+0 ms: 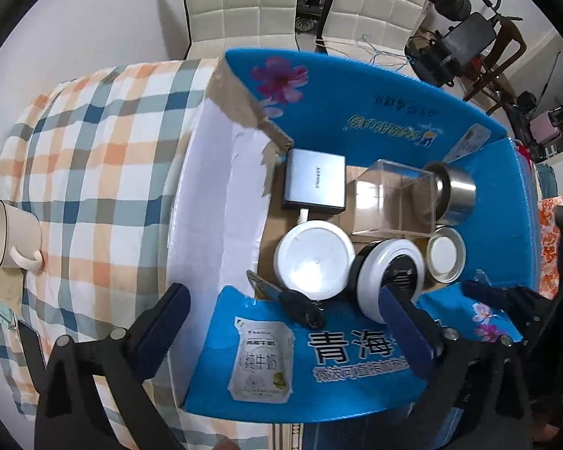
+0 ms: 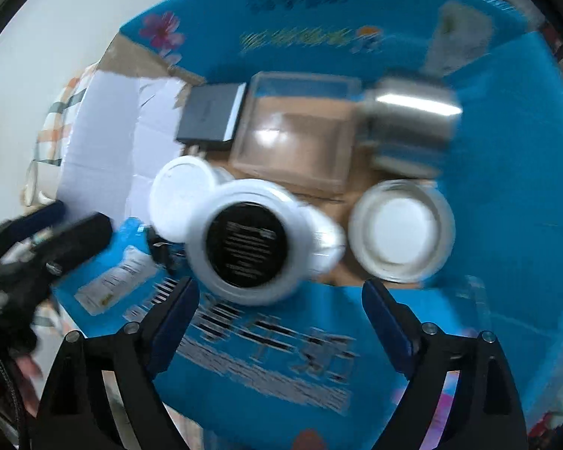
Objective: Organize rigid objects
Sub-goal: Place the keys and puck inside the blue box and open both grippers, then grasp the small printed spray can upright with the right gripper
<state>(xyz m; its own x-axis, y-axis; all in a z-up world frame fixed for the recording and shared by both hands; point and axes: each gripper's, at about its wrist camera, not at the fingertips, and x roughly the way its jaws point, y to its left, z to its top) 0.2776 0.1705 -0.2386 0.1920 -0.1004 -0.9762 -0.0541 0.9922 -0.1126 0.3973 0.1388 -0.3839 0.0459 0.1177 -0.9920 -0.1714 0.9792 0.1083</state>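
Left gripper fingers spread wide, holding nothing, above the near blue flap of the open blue printed cardboard box. Right gripper fingers likewise spread apart, empty; view motion-blurred. Just beyond its tips, inside the box: round white jar with black label, tilted on its side. Beside it, white round lid and small glass jar with white cap. Farther back: grey square box, clear acrylic cube, stainless steel cup lying on its side. White enamel mug lies outside on the plaid cloth.
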